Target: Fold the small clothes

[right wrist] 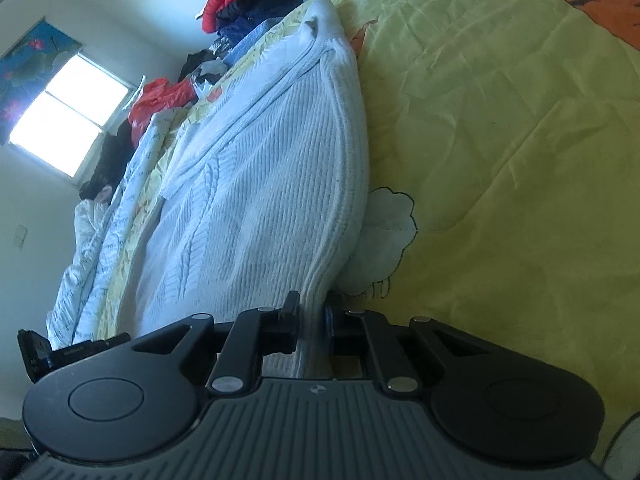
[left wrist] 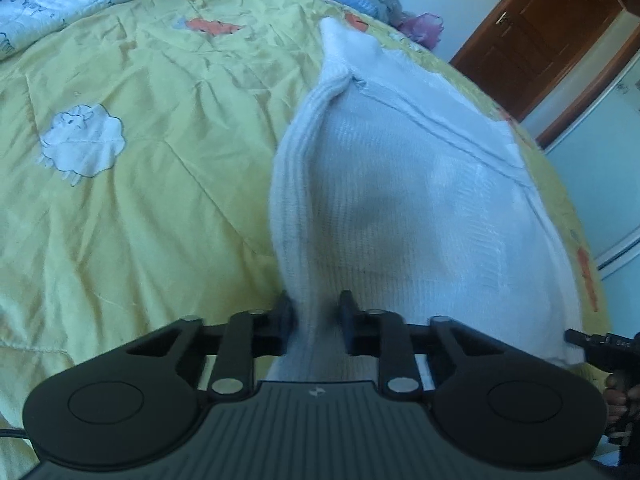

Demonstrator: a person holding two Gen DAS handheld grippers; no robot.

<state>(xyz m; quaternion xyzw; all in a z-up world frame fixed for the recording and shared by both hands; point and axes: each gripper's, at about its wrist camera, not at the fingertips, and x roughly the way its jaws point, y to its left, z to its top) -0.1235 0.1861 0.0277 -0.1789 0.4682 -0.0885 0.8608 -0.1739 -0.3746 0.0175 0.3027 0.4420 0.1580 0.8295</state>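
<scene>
Both tools (left wrist: 316,320) (right wrist: 310,322) pinch the white sweater's (left wrist: 400,200) edges on open quilt (left wrist: 140,200).

My left gripper (left wrist: 316,312) is black, with silver round screws on its linkage arms. Behind them sits a grey ribbed plate. My right gripper (right wrist: 310,316) looks the same.

White ribbed knit garment (left wrist: 400,200), yellow quilt (left wrist: 160,220) — white sheep, orange carrot motifs — black tools (left wrist: 316,320).

Both wrist views close, angled down along white knit garment (left wrist: 400,200), sharing yellow bedspread (right wrist: 520,160)
</scene>
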